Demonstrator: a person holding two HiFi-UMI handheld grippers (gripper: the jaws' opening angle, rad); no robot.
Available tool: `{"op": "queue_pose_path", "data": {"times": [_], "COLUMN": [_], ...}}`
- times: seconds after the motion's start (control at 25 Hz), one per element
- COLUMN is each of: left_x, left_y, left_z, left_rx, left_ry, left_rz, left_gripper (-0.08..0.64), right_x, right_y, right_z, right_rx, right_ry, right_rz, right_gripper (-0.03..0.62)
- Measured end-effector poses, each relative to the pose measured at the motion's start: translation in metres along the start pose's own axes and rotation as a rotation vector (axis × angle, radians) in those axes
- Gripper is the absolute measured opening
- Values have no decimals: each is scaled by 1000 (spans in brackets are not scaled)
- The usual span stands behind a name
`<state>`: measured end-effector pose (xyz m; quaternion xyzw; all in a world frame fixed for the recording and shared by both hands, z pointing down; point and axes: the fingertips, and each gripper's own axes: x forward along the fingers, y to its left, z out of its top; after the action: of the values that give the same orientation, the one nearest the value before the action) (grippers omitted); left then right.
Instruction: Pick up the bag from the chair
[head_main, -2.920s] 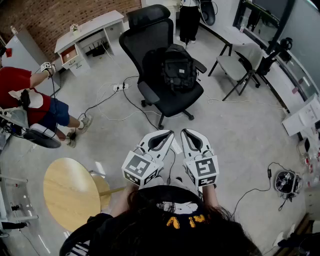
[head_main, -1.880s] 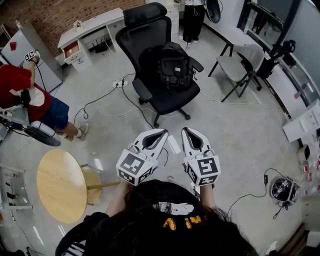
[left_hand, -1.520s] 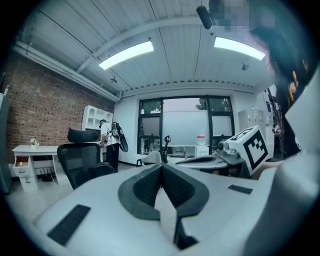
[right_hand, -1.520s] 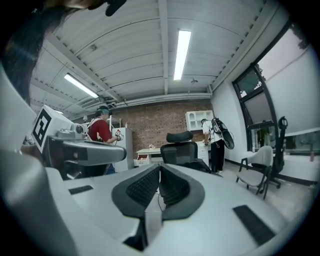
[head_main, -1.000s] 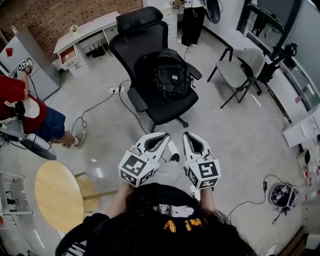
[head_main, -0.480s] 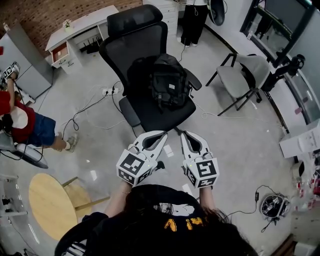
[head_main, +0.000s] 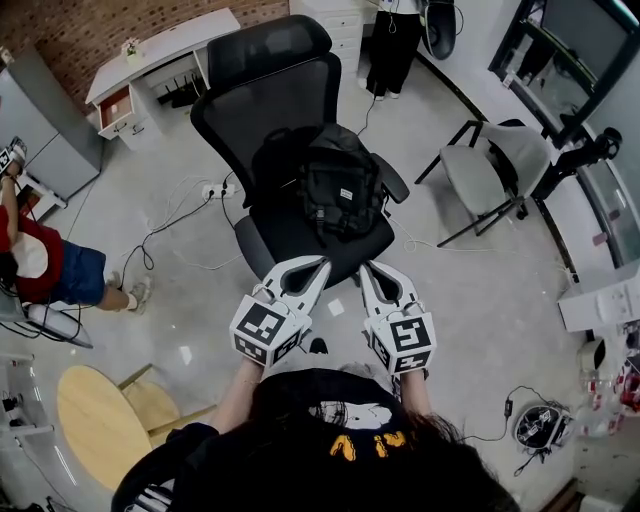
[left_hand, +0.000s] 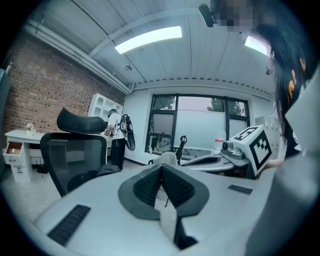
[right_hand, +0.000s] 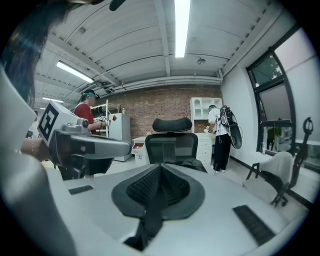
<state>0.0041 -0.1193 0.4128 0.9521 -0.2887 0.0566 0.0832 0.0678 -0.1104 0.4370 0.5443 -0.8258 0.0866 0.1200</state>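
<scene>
On the office chair (head_main: 265, 90) just beyond, the black backpack (head_main: 342, 190) leans; left gripper (head_main: 317, 263) and right gripper (head_main: 368, 268), both pinched closed and empty, could merely shove it off unless opened.

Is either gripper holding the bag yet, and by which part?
Nothing is held. Left gripper and right gripper both have jaws together, empty; the bag sits untouched on the chair.

- This is looking like an office or lab workroom: a black office chair (head_main: 290, 120) is standing on a bare concrete floor (head_main: 480, 290).
- A white desk (head_main: 160, 50) is sitting against a brick wall (head_main: 100, 25), and a folding chair (head_main: 480, 175) is standing nearby.
- Cables (head_main: 170, 225) are trailing across the floor, and strip lights (right_hand: 182, 20) are glowing overhead.
</scene>
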Motion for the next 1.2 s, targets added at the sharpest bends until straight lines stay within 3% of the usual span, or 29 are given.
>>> {"op": "queue_pose_path", "data": {"times": [0.68, 1.2], "left_x": [32, 122], "left_y": [37, 116], "left_z": [1, 10], "left_rx": [-34, -51], "left_ry": [-26, -14], "left_rz": [57, 198], "left_gripper": [5, 5], "right_x": [53, 165], "right_y": [-25, -104], "right_z": [6, 7], "right_rx": [-35, -71], "right_ry": [28, 80], "right_rz": [57, 197], "right_gripper": [11, 11]}}
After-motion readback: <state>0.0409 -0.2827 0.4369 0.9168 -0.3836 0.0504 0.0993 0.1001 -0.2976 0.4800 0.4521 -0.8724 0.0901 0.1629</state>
